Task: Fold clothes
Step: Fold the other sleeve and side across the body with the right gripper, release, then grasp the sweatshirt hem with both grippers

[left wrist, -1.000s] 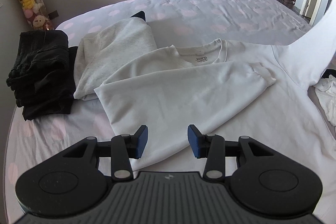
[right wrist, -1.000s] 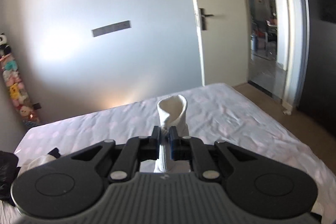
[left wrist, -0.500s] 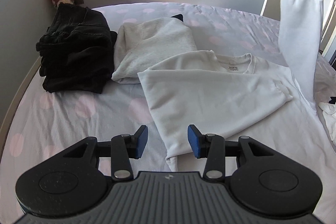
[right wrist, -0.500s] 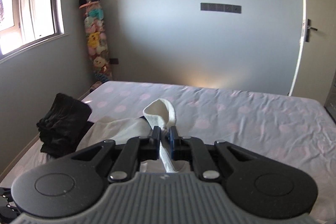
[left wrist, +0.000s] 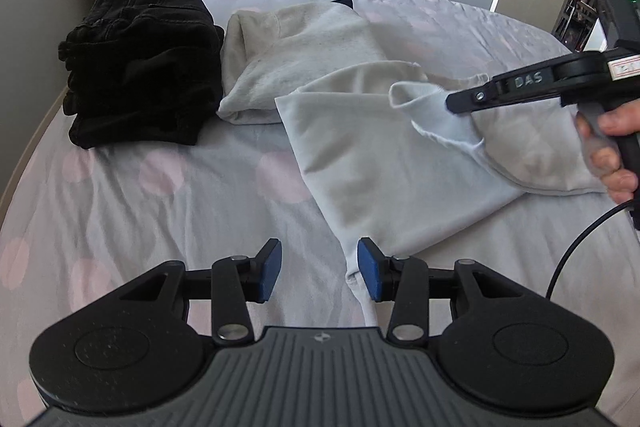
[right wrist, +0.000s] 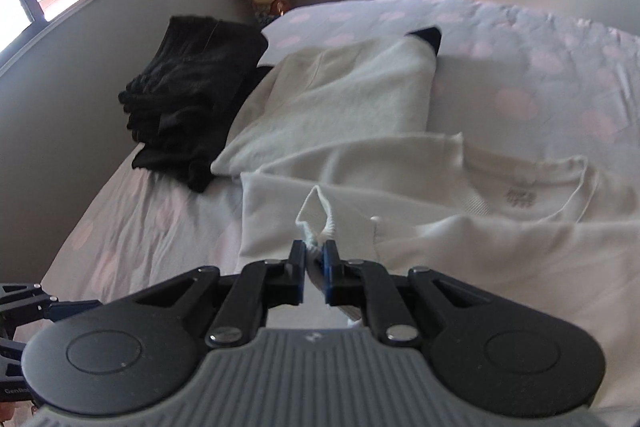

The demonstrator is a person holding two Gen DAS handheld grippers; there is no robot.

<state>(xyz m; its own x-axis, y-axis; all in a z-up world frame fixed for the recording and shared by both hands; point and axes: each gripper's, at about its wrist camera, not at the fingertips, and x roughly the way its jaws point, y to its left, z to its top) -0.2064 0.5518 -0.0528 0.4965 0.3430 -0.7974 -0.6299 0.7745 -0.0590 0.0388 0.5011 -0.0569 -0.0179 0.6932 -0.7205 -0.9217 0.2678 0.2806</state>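
The bed [left wrist: 168,211], in its spotted sheet, fills most of both views. A white sweatshirt [left wrist: 392,179] lies across the middle right of the left wrist view, collar label up in the right wrist view, one side already laid over its body. At upper centre sits a folded grey top [left wrist: 296,63], and at upper left a stack of folded black jeans [left wrist: 140,63].

The right gripper [right wrist: 315,269] is clamped on the sweatshirt's ribbed sleeve cuff [right wrist: 316,215], holding it low over the chest. The left gripper [left wrist: 318,269] hangs at the bottom centre, jaws apart, just above the hem.

To my eye the sleeve fold is in hand: the cuff wants laying flat across the body and then letting go.
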